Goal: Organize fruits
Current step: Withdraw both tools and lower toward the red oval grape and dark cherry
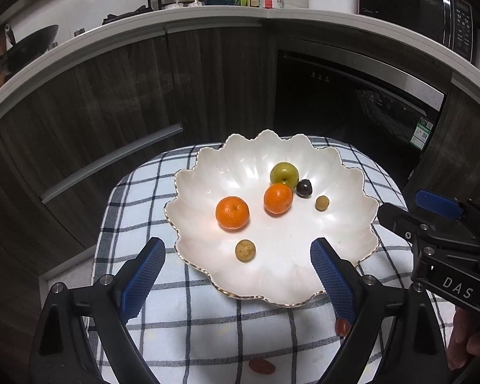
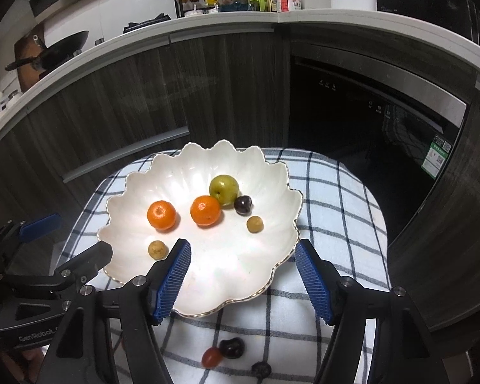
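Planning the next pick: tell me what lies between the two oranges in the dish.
Nothing: bare white dish separates the left orange from the right orange, plainly visible in the right wrist view.

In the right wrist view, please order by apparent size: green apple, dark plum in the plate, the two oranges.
1. green apple
2. The two oranges, alike; unranked.
3. dark plum

In the left wrist view the left gripper's right finger (image 1: 332, 278) covers most of a red fruit (image 1: 341, 327) on the checked cloth (image 1: 208, 320), while in the right wrist view a dark fruit (image 2: 261, 369) sits blurred near the bottom edge.
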Demonstrator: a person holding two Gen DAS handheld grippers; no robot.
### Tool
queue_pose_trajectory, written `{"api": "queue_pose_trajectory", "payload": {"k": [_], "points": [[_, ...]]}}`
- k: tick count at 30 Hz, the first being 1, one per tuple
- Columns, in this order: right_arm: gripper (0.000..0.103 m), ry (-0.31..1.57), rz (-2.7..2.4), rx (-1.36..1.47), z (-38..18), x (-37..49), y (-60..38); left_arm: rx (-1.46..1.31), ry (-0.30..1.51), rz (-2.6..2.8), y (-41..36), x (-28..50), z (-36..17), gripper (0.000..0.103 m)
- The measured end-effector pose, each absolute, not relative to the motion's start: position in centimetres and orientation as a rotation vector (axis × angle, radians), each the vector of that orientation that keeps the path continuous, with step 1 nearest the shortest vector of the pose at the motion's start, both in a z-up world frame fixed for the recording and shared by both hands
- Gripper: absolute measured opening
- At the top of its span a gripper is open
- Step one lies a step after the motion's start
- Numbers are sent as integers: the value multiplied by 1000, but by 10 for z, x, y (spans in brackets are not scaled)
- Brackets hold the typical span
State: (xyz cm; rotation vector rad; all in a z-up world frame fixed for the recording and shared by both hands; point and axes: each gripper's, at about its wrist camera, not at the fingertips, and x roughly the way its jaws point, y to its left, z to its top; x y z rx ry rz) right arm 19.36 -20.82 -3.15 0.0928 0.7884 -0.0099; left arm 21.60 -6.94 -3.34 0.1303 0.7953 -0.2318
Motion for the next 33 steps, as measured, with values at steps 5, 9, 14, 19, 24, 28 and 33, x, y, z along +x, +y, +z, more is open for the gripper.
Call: {"api": "queue_pose_trajectory", "payload": {"k": [5,9,14,19,24,28,33], "points": [[69,774,-12,91,-25,184,-209,138,781,-228,-68,206,-29,93],[69,771,-16,90,-24,176,-210,135,783,-227,-68,198,-30,93],[69,769,-26,80,-27,166,-210,154,775,-221,-71,186,-31,93],[69,774,-38,81,-32,154,-213,162,770,-228,-74,174,-35,93],[69,787,-46,97,-40,147,-215,163,772,-221,-72,167,-42,92],[69,799,-42,90,-47,142,-213,167,783,-221,-70,161,-49,91],[69,815,-25,70,-56,137,-205,171,800,-218,-66,151,-62,88]]}}
